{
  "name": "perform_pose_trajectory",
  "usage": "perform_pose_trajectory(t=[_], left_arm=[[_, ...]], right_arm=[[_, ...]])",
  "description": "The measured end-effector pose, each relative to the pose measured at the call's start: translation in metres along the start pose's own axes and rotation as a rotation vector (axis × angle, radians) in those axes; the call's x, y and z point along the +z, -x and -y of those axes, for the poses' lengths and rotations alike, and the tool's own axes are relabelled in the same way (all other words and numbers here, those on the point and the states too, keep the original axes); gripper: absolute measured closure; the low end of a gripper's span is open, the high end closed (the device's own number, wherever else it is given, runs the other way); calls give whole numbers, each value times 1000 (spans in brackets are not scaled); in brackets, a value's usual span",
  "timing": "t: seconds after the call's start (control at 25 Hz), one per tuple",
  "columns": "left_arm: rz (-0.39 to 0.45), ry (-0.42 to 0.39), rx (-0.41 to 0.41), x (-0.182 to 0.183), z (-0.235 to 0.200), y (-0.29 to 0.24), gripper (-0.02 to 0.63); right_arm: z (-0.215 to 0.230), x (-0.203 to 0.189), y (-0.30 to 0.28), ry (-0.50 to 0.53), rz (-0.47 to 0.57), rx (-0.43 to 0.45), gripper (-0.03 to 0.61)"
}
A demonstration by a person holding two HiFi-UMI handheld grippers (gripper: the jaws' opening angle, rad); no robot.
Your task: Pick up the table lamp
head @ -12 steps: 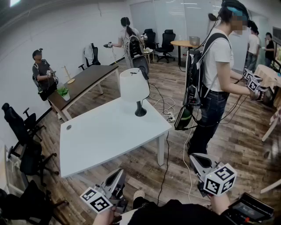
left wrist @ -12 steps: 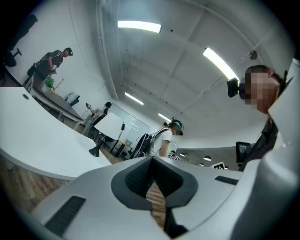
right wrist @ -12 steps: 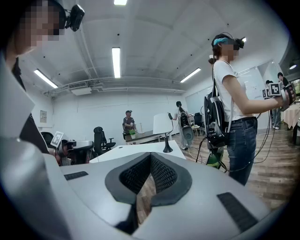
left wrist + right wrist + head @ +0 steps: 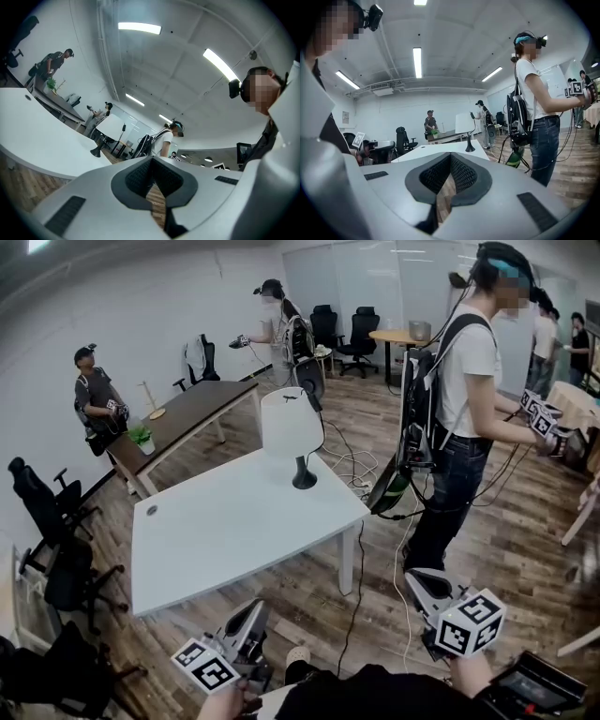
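Observation:
A table lamp (image 4: 293, 435) with a white shade and a black stem and foot stands near the far corner of a white table (image 4: 225, 526). In the right gripper view the table lamp (image 4: 465, 126) shows small, straight ahead beyond the jaws. In the left gripper view only the lamp's foot and stem (image 4: 97, 150) are clear. My left gripper (image 4: 251, 619) and right gripper (image 4: 419, 583) hang low near my body, short of the table's near edge. Both are shut and empty; the left gripper (image 4: 151, 176) and right gripper (image 4: 449, 174) show pads pressed together.
A person with a backpack (image 4: 457, 409) stands right of the table, holding grippers. Cables and a power strip (image 4: 361, 486) lie on the wood floor by the table. Black chairs (image 4: 52, 521) stand at the left. A dark table (image 4: 183, 413) and more people are farther back.
The view has shifted slightly, so the table and lamp sit a touch to the right. Both grippers keep their places. The far person by the dark table has turned.

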State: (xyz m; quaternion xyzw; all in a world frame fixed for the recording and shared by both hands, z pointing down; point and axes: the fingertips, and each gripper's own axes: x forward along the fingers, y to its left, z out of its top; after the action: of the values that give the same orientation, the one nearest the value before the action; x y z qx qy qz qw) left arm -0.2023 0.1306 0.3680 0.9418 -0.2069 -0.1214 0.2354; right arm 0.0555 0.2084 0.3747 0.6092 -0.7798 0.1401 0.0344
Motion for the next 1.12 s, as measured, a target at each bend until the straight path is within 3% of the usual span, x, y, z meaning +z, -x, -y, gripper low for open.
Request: perform_pose_trajectory(t=[0.28, 0.56, 0.72, 0.92, 1.12], left_arm=[[58, -47, 44, 4, -1, 10, 597], [-37, -34, 75, -18, -14, -1, 598], [-25, -5, 60, -19, -30, -31, 598], [28, -4, 67, 9, -59, -77, 598], [33, 1, 63, 24, -83, -119, 598]], right_arm=[[-4, -15, -2, -31, -14, 30, 565], [16, -25, -9, -80, -2, 13, 565], [34, -34, -18, -96, -42, 3, 565], [52, -43, -32, -126, -74, -4, 565], [100, -40, -36, -171, -65, -77, 565]])
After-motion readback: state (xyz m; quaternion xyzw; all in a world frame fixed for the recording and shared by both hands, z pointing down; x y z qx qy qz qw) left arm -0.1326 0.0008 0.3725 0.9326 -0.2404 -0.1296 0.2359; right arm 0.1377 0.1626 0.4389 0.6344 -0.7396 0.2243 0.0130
